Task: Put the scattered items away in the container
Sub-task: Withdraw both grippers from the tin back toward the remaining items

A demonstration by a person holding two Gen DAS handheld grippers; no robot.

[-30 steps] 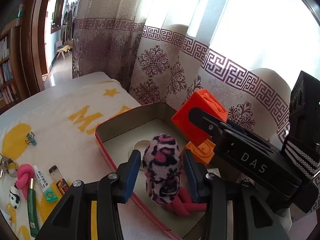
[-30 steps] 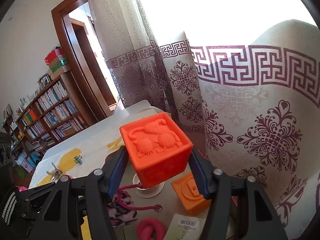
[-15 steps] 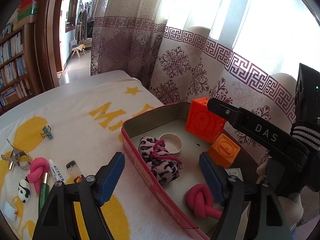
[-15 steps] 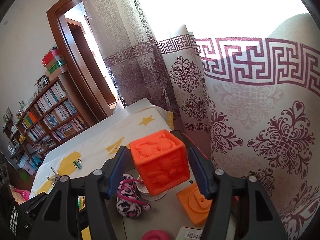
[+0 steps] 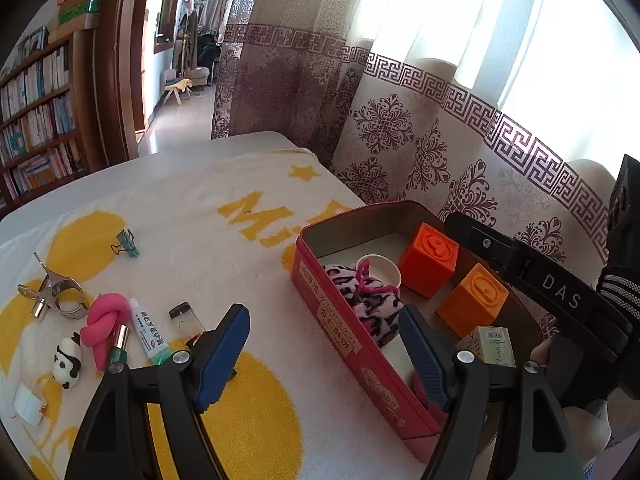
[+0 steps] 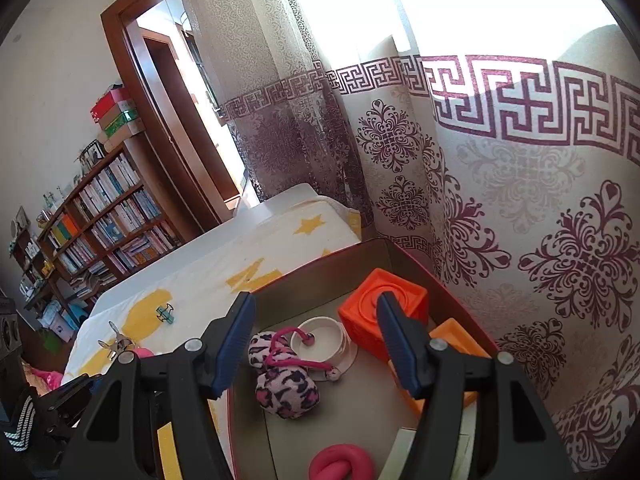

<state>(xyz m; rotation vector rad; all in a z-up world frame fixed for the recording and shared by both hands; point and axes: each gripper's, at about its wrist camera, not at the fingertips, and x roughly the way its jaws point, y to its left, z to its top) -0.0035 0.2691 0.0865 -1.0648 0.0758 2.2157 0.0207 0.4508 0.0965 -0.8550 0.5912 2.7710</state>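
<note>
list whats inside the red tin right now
Inside the red tin: leopard pouch, white cup, two orange cubes, pink knot, a barcoded box. The near corner is covered.

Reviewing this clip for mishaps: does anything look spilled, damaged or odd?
Nothing is spilled or broken. The red tin stands upright with the orange blocks square inside. The only oddity: the leopard-print plush toy has its pink cord looped into the white cup.
</note>
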